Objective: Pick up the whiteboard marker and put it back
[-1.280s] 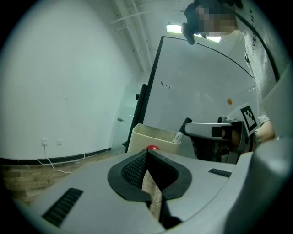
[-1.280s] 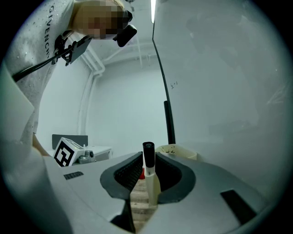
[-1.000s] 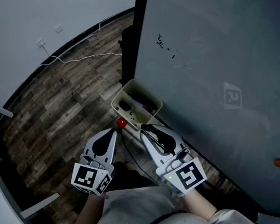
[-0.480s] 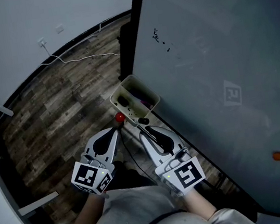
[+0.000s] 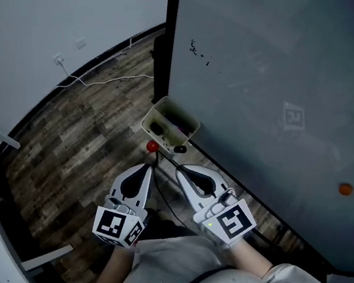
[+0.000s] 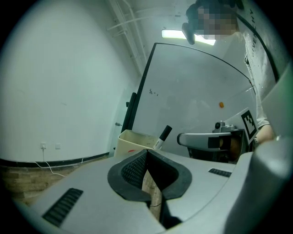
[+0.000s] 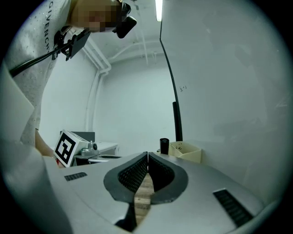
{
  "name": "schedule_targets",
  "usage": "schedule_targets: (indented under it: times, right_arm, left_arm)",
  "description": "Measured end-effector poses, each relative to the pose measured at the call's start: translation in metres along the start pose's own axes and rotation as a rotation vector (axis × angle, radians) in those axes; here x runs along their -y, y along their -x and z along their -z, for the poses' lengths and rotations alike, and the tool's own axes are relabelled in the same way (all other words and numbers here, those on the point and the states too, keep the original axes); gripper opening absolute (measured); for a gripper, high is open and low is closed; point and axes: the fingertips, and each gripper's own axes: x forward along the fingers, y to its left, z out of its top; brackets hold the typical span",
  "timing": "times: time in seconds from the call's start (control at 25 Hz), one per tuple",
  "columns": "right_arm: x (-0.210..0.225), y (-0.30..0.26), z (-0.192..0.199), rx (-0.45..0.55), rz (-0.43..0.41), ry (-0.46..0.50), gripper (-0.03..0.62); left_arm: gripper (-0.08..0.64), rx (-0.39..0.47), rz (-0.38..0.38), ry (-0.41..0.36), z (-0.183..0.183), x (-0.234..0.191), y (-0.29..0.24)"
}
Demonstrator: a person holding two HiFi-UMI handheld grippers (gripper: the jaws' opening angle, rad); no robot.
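Well, left gripper (image 6: 147,153) and right gripper (image 7: 147,156) are pinched closed, empty. The marker (image 6: 162,136) is leaned loosely at the tray (image 6: 130,138) rim and could be knocked out if bumped.

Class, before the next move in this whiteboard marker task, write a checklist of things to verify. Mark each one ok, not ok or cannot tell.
1. Left gripper free: jaws together, nothing between them. Ok.
2. Right gripper free: jaws together, nothing between them. Ok.
3. White marker with black cap is at the beige plastic tray: it leans there cap up, not touched by either gripper. Ok.
4. Marker base sits inside the tray: the lower end is hidden. Cannot tell.
5. Both grippers are apart from the tray in the head view. Ok.
6. Small red round object beside the tray: what it is, cannot tell.
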Motion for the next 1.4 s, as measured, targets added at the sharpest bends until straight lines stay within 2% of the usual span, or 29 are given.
schedule_targets:
  times: [0.44,0.88,1.4]
  right_arm:
    - [-0.010,0.005,-0.001,0.004,-0.021,0.031,0.020]
    - [-0.018,0.005,-0.004,-0.001,0.046,0.002,0.019]
    - [-0.022,0.010,0.002,-0.014,0.077,-0.013,0.018]
  left_arm:
    - [0.015,0.052,0.009,-0.015,-0.008,0.010,0.009]
    - [0.015,0.027,0.086,-0.023,-0.018,0.017,0.016]
    - [0.015,0.010,0.117,-0.003,-0.012,0.024,0.022]
